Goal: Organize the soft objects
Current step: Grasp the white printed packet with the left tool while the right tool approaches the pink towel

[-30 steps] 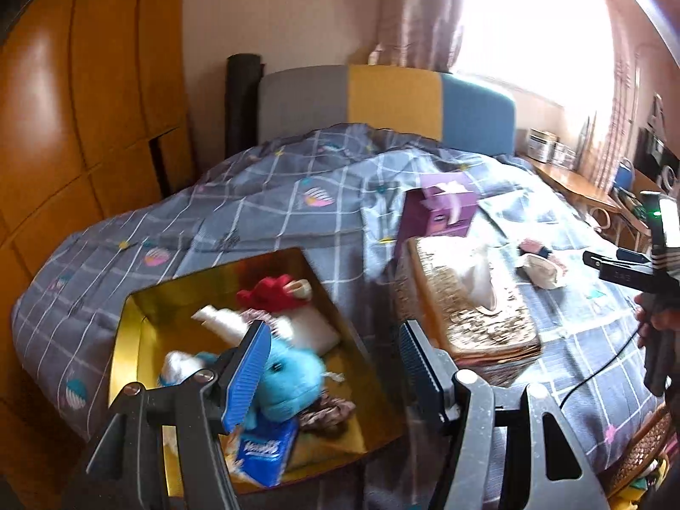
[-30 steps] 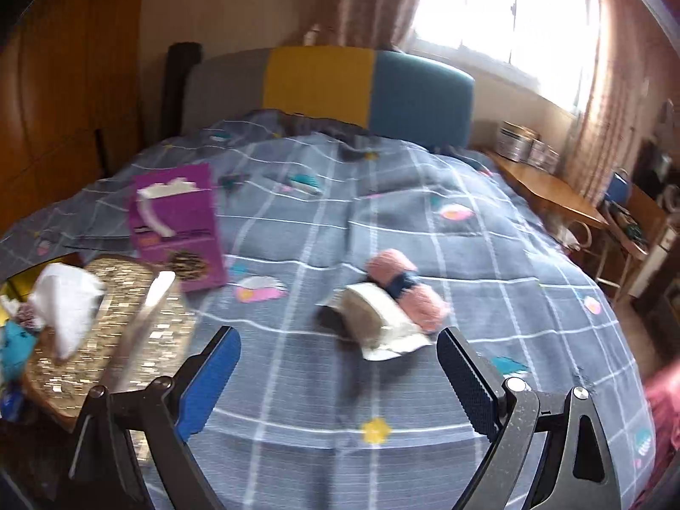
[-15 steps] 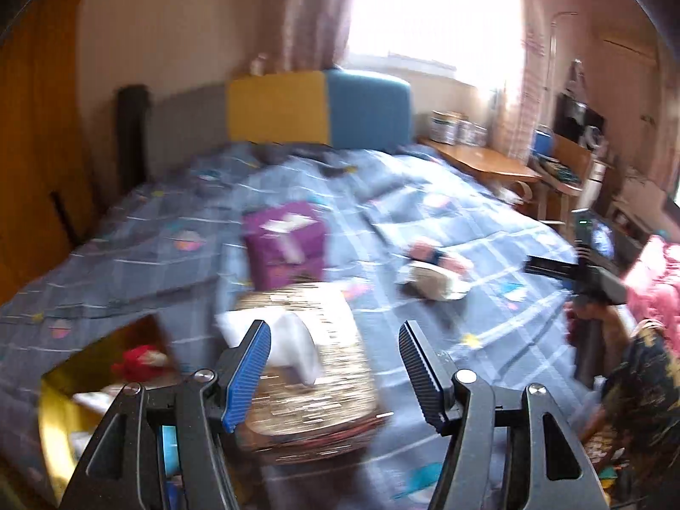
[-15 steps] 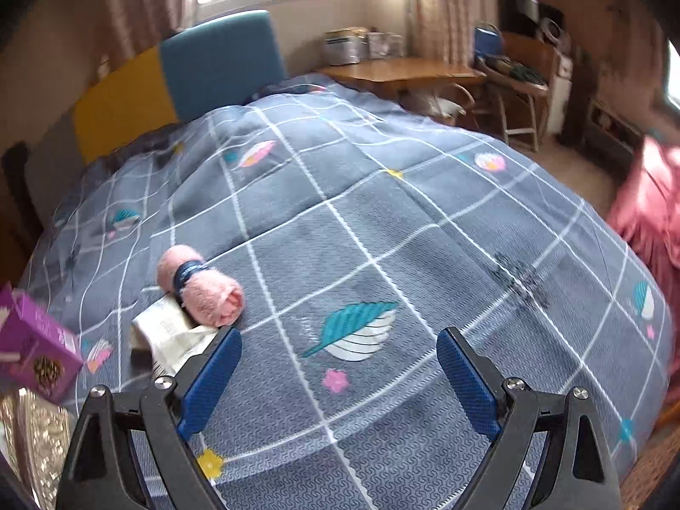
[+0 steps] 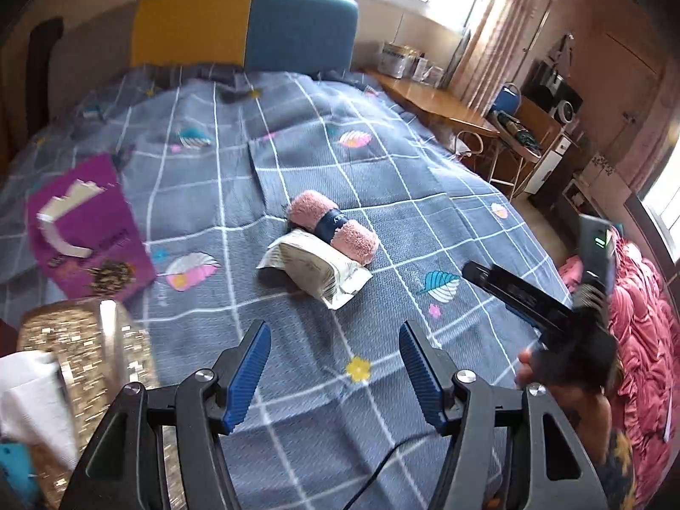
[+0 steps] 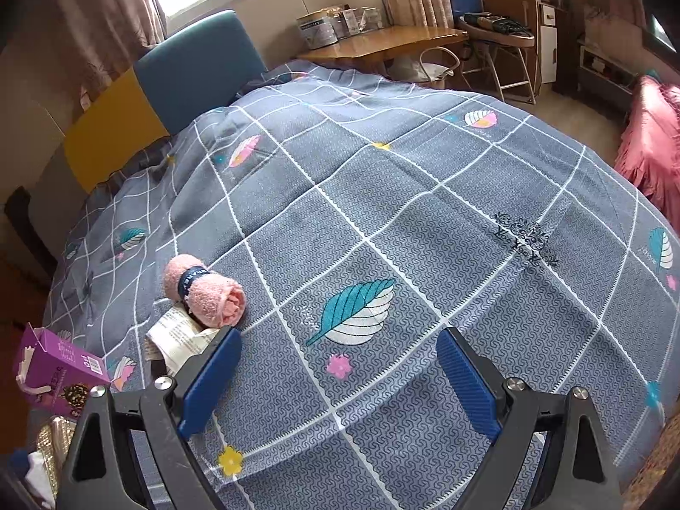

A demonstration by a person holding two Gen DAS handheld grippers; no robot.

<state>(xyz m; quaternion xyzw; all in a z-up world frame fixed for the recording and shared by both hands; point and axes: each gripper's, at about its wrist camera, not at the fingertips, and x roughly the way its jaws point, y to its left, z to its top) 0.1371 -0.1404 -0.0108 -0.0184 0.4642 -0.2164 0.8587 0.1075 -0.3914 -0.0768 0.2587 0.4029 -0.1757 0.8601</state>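
Out on the grey checked bedspread the rolled pink towel lies against a soft white tissue pack, both light and squashy, best pinched across the towel's banded middle, while the left gripper and right gripper hover spread and empty.

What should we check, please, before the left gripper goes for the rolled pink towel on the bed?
1. Left gripper open and empty: ok, nothing between its blue pads.
2. Rolled pink towel in clear view ahead of it: ok.
3. Towel free of neighbours: not ok, the white packet lies against its near side.
4. Right gripper out of the way: ok, open, empty and off to the towel's right.
5. Dark band holds the roll together: ok, wrapped round its middle.
6. Room in the destination box: cannot tell, it is not in view.
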